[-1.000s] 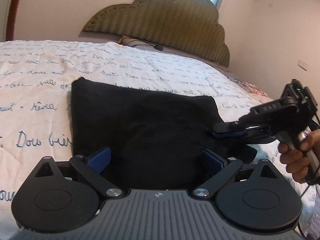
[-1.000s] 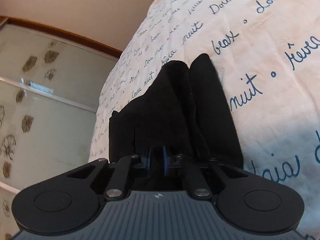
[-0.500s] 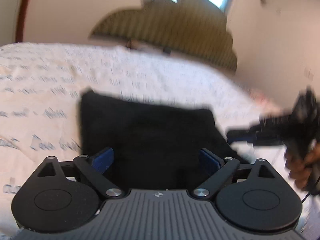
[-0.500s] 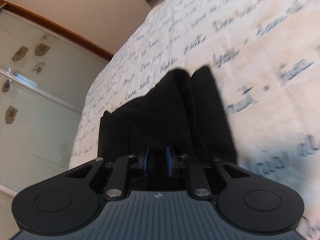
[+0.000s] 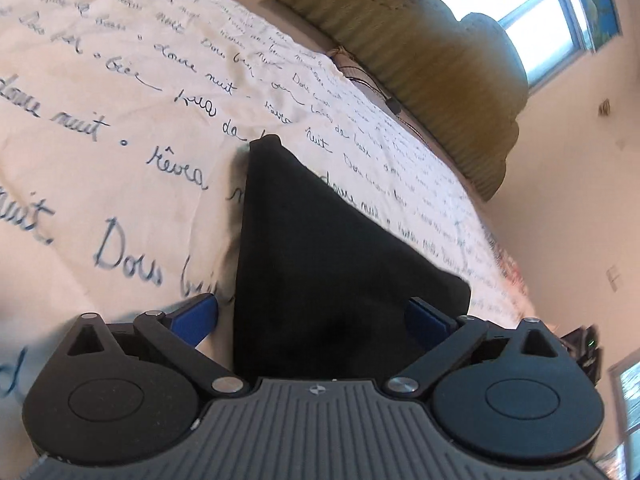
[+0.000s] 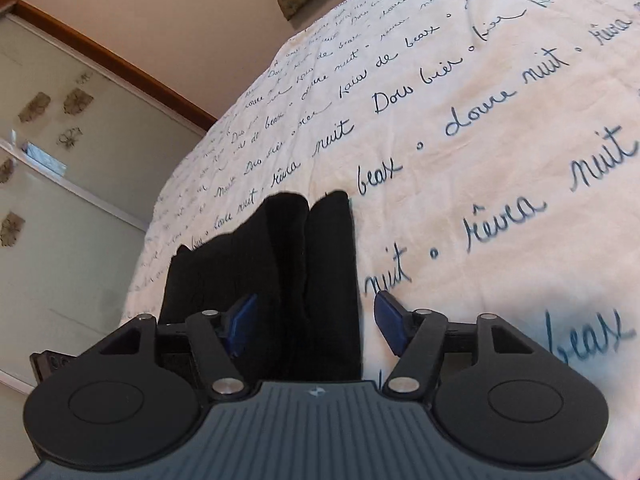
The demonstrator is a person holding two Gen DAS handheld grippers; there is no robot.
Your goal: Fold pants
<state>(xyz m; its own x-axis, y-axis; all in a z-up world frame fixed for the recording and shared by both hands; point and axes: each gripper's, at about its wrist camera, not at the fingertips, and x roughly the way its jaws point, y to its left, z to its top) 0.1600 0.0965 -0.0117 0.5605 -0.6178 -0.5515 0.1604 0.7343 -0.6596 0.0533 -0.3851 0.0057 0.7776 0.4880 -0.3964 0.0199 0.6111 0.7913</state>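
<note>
The black pants (image 5: 320, 264) lie folded on the white bedspread, and they also show in the right wrist view (image 6: 280, 272) as stacked folded layers. My left gripper (image 5: 312, 316) is open, its blue pads on either side of the near edge of the pants, holding nothing. My right gripper (image 6: 316, 320) is open over the near end of the folded stack, one pad (image 6: 240, 320) above the cloth and the other over the bedspread. A bit of the right gripper shows at the right edge of the left wrist view (image 5: 580, 344).
The bedspread (image 5: 120, 128) with blue handwriting covers the bed. An olive padded headboard (image 5: 440, 72) and a window (image 5: 560, 12) are at the far end. A mirrored wardrobe door (image 6: 60, 184) stands beyond the bed's left side in the right wrist view.
My right gripper opened and let go of the pants. Both grippers tilted and shifted; the left wrist view now looks along the bed at an angle, and the right gripper moved out toward its edge.
</note>
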